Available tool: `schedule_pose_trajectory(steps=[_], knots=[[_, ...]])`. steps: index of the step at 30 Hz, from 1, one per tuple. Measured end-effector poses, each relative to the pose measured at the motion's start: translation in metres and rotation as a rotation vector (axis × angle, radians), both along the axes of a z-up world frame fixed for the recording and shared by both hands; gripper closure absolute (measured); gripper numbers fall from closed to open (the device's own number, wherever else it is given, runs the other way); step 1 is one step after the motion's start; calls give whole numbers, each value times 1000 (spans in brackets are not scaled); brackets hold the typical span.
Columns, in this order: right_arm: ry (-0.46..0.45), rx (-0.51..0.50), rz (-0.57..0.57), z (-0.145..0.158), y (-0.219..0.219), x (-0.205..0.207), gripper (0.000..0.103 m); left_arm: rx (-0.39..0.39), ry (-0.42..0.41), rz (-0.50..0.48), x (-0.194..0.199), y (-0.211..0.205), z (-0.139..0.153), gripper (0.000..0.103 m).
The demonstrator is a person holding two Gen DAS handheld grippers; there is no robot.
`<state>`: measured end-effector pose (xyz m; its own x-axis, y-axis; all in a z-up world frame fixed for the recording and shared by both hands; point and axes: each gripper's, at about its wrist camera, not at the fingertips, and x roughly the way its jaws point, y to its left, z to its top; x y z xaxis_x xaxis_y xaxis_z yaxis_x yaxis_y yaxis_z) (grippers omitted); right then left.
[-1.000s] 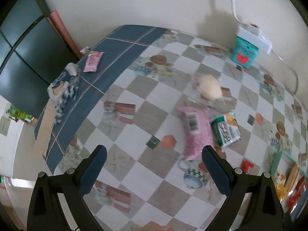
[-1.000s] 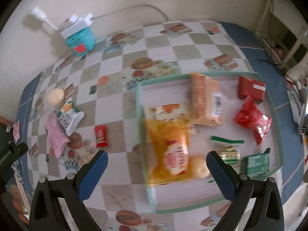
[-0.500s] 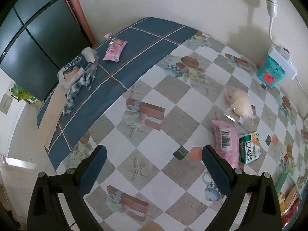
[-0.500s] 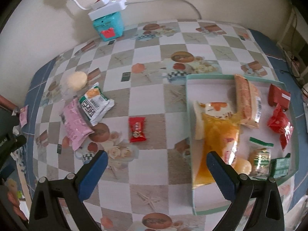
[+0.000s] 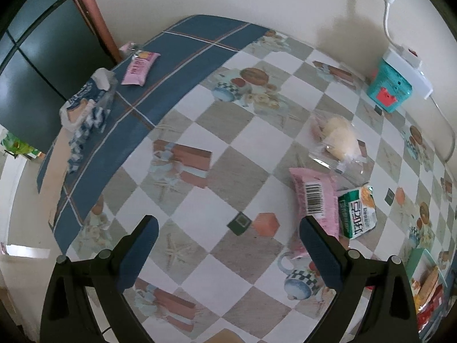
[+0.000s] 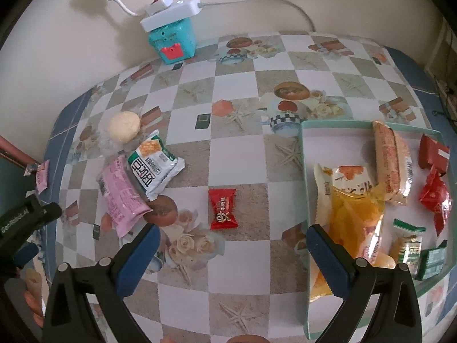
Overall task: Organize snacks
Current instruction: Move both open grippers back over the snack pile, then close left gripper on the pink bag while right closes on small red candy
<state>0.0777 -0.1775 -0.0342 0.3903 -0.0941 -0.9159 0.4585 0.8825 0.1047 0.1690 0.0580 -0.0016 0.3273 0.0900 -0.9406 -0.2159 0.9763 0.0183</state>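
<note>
My right gripper [image 6: 231,240] is open and empty above the table, a small red candy packet [image 6: 222,208] lying just ahead of it. A teal tray [image 6: 304,148] on the right holds several snacks, among them a yellow-orange bag [image 6: 354,214]. Loose on the table at the left are a pink packet [image 6: 121,197], a green-and-white packet [image 6: 154,165] and a wrapped bun [image 6: 125,127]. My left gripper [image 5: 228,234] is open and empty; the pink packet [image 5: 315,197], the green-and-white packet [image 5: 357,213] and the bun [image 5: 341,140] lie ahead to its right. Another small pink packet [image 5: 140,67] lies far left.
A teal box [image 6: 172,41] with a white power strip [image 6: 171,14] on top stands by the wall. A blue-and-white plastic bag [image 5: 87,105] lies at the table's left edge by a dark cabinet [image 5: 34,65]. The tray's corner shows in the left wrist view [image 5: 414,260].
The right gripper has swung left, so the red candy now lies between its fingers' line and the tray sits further right. The left gripper has shifted slightly closer to the table. Both stay open.
</note>
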Motion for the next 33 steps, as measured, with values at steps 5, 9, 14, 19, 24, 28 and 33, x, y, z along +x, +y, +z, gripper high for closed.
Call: schedule_pose_trajectory(steps=[5, 9, 14, 19, 24, 28, 33], knots=[[7, -17, 12, -6, 4, 7, 0, -33, 14, -17, 6, -7, -9, 4], [15, -34, 15, -11, 4, 11, 0, -57, 22, -29, 11, -12, -16, 4], [-4, -44, 43, -13, 6, 17, 9, -102, 35, -47, 18, -20, -23, 4], [-9, -50, 57, -20, 7, 22, 24, -103, 41, -84, 27, -35, -30, 4], [-6, -27, 67, -31, 5, 28, 36, -78, 50, -129, 37, -51, -41, 4], [7, -29, 71, -39, 5, 31, 46, -46, 55, -150, 41, -60, -48, 4], [25, -21, 77, -49, 4, 34, 59, -29, 61, -177, 42, -70, -52, 5]])
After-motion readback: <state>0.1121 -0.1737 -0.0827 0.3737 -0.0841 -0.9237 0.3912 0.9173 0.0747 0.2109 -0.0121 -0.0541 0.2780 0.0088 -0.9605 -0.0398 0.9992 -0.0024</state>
